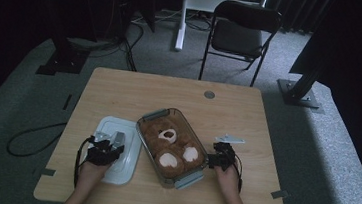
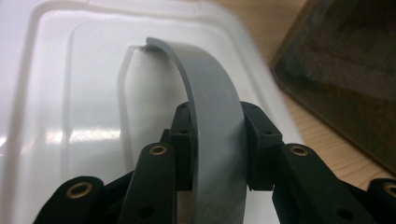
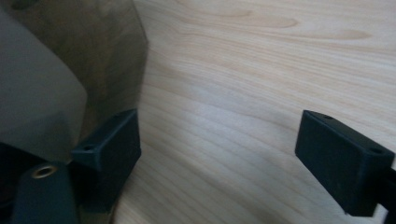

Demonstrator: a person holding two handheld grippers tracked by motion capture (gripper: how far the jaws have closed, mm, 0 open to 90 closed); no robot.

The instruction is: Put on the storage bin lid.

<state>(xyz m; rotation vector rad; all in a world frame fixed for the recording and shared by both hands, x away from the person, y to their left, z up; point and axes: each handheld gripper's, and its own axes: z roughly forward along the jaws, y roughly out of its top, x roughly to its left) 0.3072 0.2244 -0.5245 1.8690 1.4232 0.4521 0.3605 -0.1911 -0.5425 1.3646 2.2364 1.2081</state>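
Gripping the grey latch flap [image 2: 212, 140] of the white lid [image 2: 70, 93], the left gripper [image 2: 215, 135] has its jaws shut tight on it, the curved flap running up betw. them at mid-frame in the left gripper view; in the high view the left gripper [image 1: 105, 150] sits lower left of centre, over the lid [image 1: 125, 169], which lies flat on the table [image 1: 120, 86] just left of the container [image 1: 183, 118], edges close or touching, can't tell which. The right gripper [image 3: 219, 154] is spread wide w/ nothing betw. its jaws, bare wood under it; its left jaw is right by the container's smoky wall [image 3: 107, 51] at the upper left of that frame, touching or not I can't tell. In the high view the right gripper [image 1: 219, 158] shows just right of the container's lower right end, near a grey-blue clip [image 1: 189, 179]. Inside the container lies a brown teddy bear [image 1: 170, 143], white muzzle and paws up, filling most of it. Progress, as I judge it: bear is in, lid is grasped but not yet on, so roughly halfway. Left to do: lift the lid, carry it right over the container, seat it, then snap the clips shut at both ends; the right gripper looks placed to steady the container meanwhile.
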